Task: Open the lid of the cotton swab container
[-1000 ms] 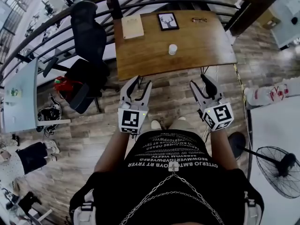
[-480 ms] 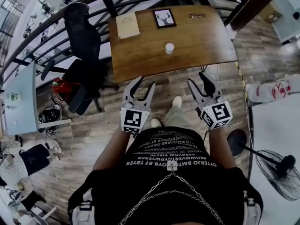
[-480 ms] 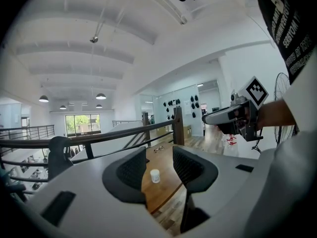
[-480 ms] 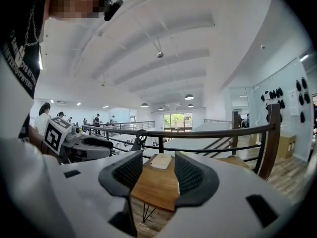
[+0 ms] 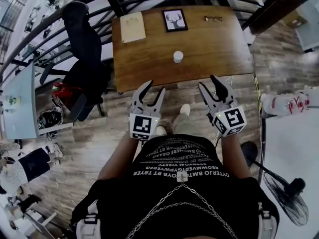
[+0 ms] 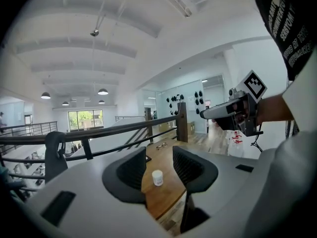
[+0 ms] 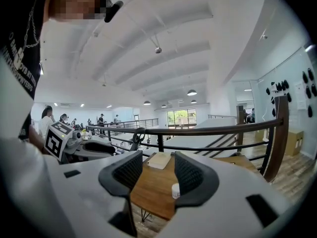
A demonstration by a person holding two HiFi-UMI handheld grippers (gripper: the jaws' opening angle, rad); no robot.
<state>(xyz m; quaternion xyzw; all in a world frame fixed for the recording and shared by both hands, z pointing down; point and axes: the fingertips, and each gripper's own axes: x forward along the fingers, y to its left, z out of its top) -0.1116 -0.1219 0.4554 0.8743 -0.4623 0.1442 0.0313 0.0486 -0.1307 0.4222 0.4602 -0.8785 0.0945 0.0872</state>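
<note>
The fingers (image 6: 130, 175) of my left gripper (image 5: 155, 87) stand partly open with nothing between them. My right gripper (image 5: 208, 82) is the same, its fingers apart and empty. I hold both over the floor (image 5: 182, 91), just short of the table's (image 5: 214, 49) near edge, pointing towards it. The container (image 5: 178, 57), small and white, stands upright near the middle of the table, well apart from both grippers. Its lid is too small to make out. Along the far edge lie a pad (image 5: 132, 26), a framed picture (image 5: 175, 20) and glasses (image 5: 213, 18).
</note>
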